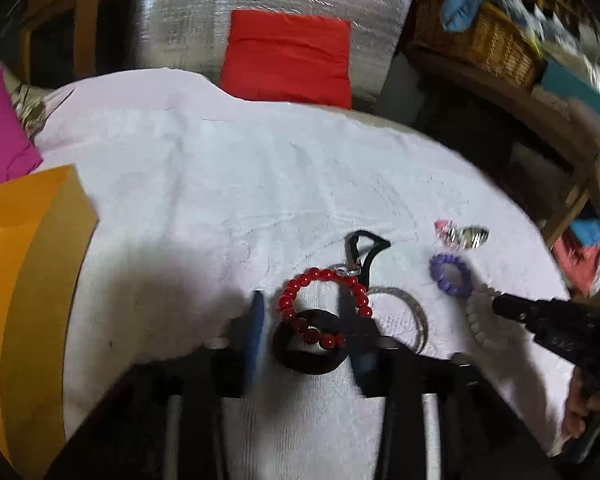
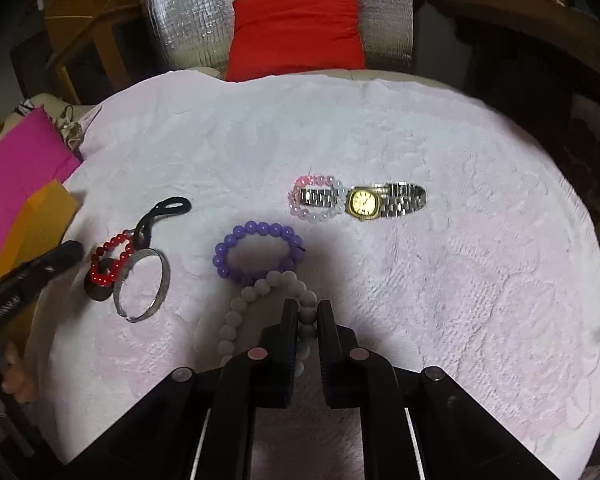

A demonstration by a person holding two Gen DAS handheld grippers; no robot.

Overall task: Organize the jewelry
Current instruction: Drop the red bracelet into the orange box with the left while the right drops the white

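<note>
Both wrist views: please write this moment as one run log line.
left gripper: open around red bracelet | right gripper: closing on white bracelet | watch: untouched on towel

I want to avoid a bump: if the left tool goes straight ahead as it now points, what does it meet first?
The left tool is open around a black ring, under a red bead bracelet. Those come first. Beyond lies a black cord loop, then bare towel. Depth is unclear.

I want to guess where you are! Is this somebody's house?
Probably a lived-in room at home: a red cushion and a woven wicker basket sit behind the pale pink towel, where bracelets and a gold-faced wristwatch lie.
</note>
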